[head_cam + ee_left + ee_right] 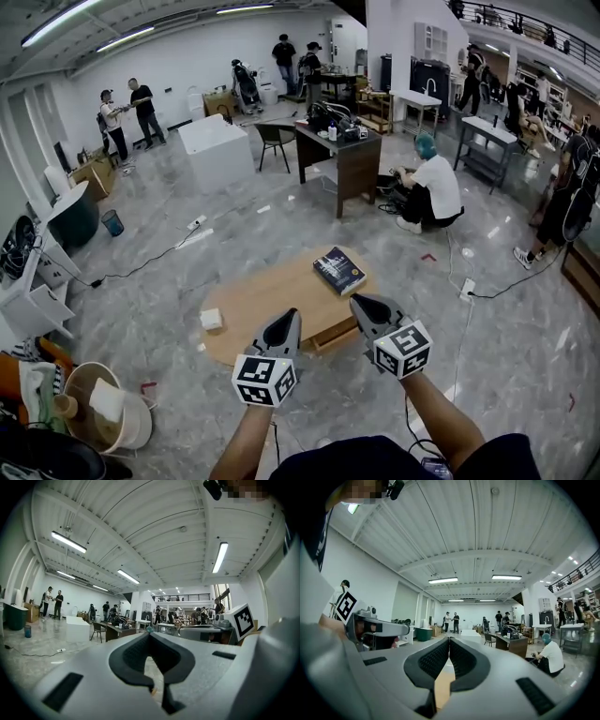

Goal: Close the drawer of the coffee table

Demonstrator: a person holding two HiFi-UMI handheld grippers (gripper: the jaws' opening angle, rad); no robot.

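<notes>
In the head view a low oval wooden coffee table [272, 300] stands on the grey marble floor in front of me. Its drawer [330, 337] sticks out a little from under the near edge. A dark book [338, 270] lies on the right of the top and a small white block [211, 319] on the left. My left gripper [289, 317] hangs shut over the near edge, just left of the drawer. My right gripper [360, 302] is shut too, above the table's right end. Neither holds anything. Each gripper view shows shut jaws [149, 633] [449, 639] aimed across the room.
A person in a white shirt [433, 190] crouches on the floor beyond the table beside a dark desk [342, 155]. A power strip [466, 289] and its cable lie to the right. A round basket [103, 417] and white shelving [33, 291] crowd the left. Other people stand far back.
</notes>
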